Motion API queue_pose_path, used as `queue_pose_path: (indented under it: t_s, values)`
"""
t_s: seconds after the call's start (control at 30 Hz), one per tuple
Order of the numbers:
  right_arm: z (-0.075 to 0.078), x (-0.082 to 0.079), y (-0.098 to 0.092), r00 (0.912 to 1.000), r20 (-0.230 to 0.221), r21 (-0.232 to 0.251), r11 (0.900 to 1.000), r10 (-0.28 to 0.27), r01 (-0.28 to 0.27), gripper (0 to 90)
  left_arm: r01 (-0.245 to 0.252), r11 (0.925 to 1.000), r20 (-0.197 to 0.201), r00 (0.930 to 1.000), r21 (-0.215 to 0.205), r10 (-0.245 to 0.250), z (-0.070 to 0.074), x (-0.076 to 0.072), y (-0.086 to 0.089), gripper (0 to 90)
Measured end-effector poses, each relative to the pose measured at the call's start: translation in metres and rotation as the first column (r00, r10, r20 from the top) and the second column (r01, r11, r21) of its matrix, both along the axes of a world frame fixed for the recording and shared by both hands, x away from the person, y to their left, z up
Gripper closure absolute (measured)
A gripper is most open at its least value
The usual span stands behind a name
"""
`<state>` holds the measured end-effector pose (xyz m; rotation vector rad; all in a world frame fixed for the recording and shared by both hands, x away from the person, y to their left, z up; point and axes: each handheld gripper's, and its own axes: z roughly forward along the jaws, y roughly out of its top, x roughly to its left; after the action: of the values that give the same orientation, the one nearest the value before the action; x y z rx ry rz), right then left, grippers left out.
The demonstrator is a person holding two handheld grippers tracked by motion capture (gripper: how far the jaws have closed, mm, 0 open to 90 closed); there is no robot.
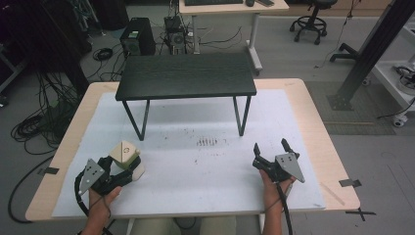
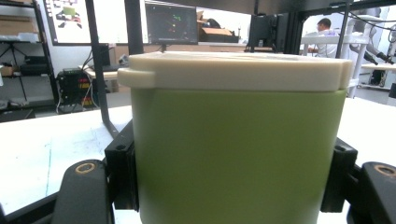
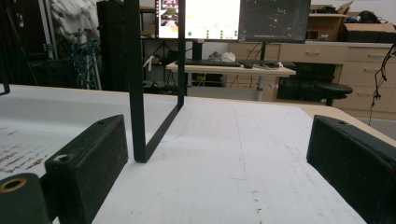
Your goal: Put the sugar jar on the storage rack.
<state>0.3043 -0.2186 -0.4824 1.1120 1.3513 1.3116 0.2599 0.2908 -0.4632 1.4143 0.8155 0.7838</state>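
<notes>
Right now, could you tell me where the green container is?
High view, near left: the green container sits on the white mat, clamped in the left gripper.

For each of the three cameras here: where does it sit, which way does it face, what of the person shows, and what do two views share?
High view: above the person's side, looking forward and down on the white-topped table; both forearms, left tool and right tool show.
Left gripper view: rides the left tool, level, close on the green container with cream lid clamped between its jaws.
Right gripper view: rides the right tool, low over the table, facing the black stand's leg; jaws apart, nothing between.
Shared: the black stand and the container.
</notes>
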Motion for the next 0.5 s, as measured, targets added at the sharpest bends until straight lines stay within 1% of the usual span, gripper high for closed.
queue_pose_path:
  t_s: [0.5]
  values:
    - [0.0000, -0.0001, 0.0001, 1.0000, 0.003, -0.003, 1.000, 0.002, -0.002, 6.1, -0.023, 0.9997, -0.016, 0.9996, -0.001, 0.023, 0.0026, 0.0011, -0.0030, 29.5]
